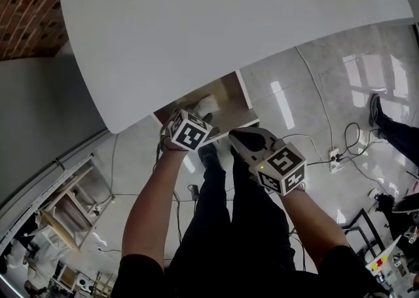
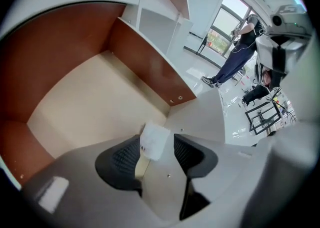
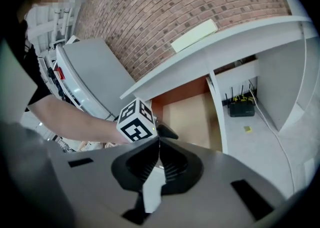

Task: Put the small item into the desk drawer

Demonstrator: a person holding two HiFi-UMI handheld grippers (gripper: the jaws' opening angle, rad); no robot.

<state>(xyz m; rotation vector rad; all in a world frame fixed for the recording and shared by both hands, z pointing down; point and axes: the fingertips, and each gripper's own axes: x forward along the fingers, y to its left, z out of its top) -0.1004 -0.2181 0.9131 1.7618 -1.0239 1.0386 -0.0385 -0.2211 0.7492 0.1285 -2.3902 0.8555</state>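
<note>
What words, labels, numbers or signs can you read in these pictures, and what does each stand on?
No readable text anywhere.
Left marker cube: black-and-white square patterns only, no letters.
Right marker cube: the same.
Small white item: tiny dark specks at one edge, too small to read.

left gripper spread, right gripper closed-looking

Left gripper over open drawer; right gripper beside.
</note>
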